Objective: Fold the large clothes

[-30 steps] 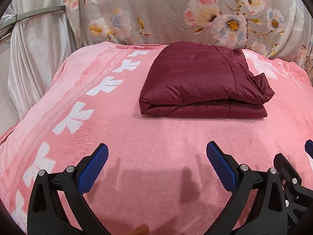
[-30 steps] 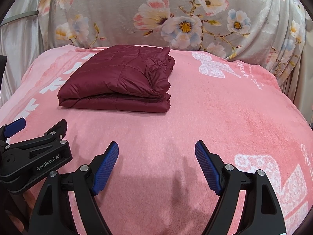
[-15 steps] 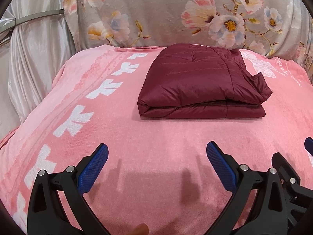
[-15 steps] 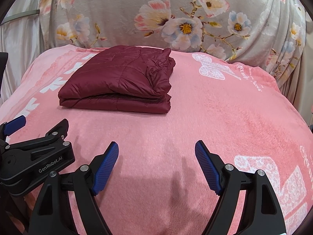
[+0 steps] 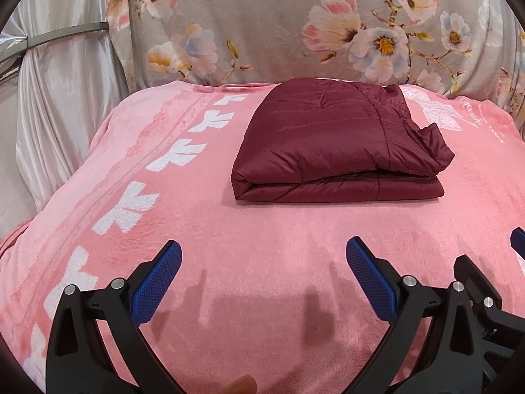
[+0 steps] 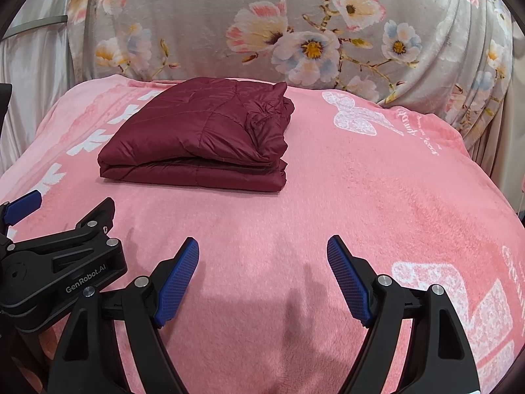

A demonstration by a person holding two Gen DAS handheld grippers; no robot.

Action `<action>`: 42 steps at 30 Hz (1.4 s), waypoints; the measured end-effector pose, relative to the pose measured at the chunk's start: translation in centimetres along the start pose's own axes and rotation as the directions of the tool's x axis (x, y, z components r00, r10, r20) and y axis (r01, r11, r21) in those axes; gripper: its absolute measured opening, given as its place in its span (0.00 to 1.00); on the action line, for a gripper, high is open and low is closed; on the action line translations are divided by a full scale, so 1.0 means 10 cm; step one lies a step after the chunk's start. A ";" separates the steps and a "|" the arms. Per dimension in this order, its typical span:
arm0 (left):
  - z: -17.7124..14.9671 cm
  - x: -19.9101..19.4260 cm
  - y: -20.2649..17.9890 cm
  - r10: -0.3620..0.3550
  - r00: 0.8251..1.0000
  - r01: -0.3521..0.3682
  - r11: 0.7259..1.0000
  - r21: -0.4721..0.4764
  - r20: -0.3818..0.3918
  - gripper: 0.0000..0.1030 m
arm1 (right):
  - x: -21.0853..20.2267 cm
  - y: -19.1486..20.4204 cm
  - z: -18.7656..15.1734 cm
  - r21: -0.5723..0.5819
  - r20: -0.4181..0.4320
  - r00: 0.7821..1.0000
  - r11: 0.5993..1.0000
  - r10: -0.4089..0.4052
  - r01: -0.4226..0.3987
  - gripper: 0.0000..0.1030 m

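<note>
A dark red quilted jacket [image 5: 334,144] lies folded into a flat stack on the pink blanket [image 5: 262,239]; in the right wrist view the jacket [image 6: 200,138] sits left of centre. My left gripper [image 5: 262,262] is open and empty, above the blanket, well short of the jacket's near edge. My right gripper [image 6: 262,262] is open and empty too, in front of and to the right of the jacket. The left gripper's body [image 6: 55,262] shows at the lower left of the right wrist view.
A grey floral blanket [image 5: 295,32] covers the backrest behind the pink blanket. A silvery curtain [image 5: 62,98] hangs at the left. The pink blanket falls away at its left edge [image 5: 65,180] and right edge [image 6: 492,180].
Both grippers have drawn back slightly and stayed open; the jacket has not moved and looks a little farther away.
</note>
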State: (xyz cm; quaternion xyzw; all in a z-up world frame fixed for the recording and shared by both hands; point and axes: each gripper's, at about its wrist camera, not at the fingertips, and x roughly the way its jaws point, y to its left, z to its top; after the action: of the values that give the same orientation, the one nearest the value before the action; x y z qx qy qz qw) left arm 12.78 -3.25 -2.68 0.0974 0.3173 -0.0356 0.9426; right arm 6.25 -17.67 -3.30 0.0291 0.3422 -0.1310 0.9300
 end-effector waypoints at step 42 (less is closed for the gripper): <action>0.01 -0.02 -0.04 -0.007 1.000 0.007 1.000 0.014 0.000 0.92 | 0.00 -0.02 0.01 -0.002 0.003 1.000 1.000 -0.004 0.004 0.76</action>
State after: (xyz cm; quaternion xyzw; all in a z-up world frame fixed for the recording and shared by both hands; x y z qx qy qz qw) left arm 12.67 -3.71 -2.55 0.1031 0.3172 -0.0410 0.9418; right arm 6.26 -17.92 -3.27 0.0271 0.3408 -0.1326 0.9303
